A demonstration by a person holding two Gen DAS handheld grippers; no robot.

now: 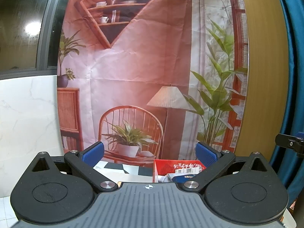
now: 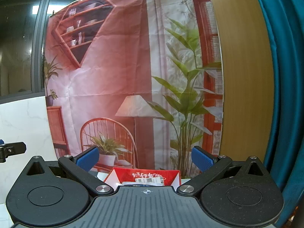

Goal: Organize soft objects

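Observation:
A red cardboard box (image 1: 171, 168) with white printing stands low ahead, partly hidden behind the gripper body; soft packets (image 1: 176, 177) show inside it. The same box (image 2: 148, 174) shows in the right wrist view, low and centred. My left gripper (image 1: 150, 153) is open and empty, held above and in front of the box. My right gripper (image 2: 145, 158) is open and empty, also raised before the box. Both point at the backdrop rather than down at the surface.
A printed fabric backdrop (image 1: 136, 72) of a room hangs straight ahead. A white marble wall (image 1: 26, 117) is left, a wooden panel (image 1: 266, 76) and blue curtain (image 1: 296, 76) right. A black-and-white checked surface (image 1: 121, 168) lies beside the box.

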